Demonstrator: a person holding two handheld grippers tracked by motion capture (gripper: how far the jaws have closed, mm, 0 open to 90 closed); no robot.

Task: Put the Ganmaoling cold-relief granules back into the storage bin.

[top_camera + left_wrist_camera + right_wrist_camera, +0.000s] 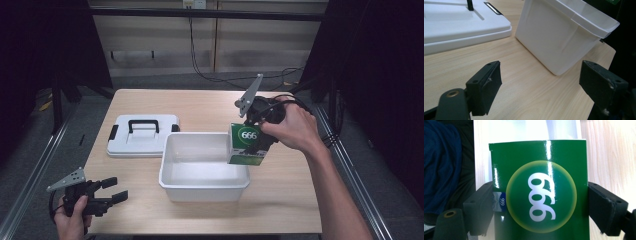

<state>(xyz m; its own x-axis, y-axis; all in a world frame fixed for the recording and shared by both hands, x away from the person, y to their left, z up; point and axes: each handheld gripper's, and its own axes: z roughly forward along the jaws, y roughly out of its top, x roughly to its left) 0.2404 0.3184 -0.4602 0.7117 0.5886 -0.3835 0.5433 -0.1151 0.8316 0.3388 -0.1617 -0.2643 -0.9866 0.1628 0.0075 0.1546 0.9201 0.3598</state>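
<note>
We hold the green box [246, 145] upright, long axis vertical, printed face toward us, over the white bin's [172, 172] right rim, our right claw [260, 142] clamped on its sides, our left claw [114, 190] gaping empty.

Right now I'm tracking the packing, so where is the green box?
High view: the green box is clamped in the right gripper, at the right rim of the white bin.

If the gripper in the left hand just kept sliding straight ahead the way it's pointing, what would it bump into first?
Most likely the white bin: in the left gripper view its side wall stands ahead between the open jaws of the left gripper, with bare table before it. The white lid lies off to one side.
</note>
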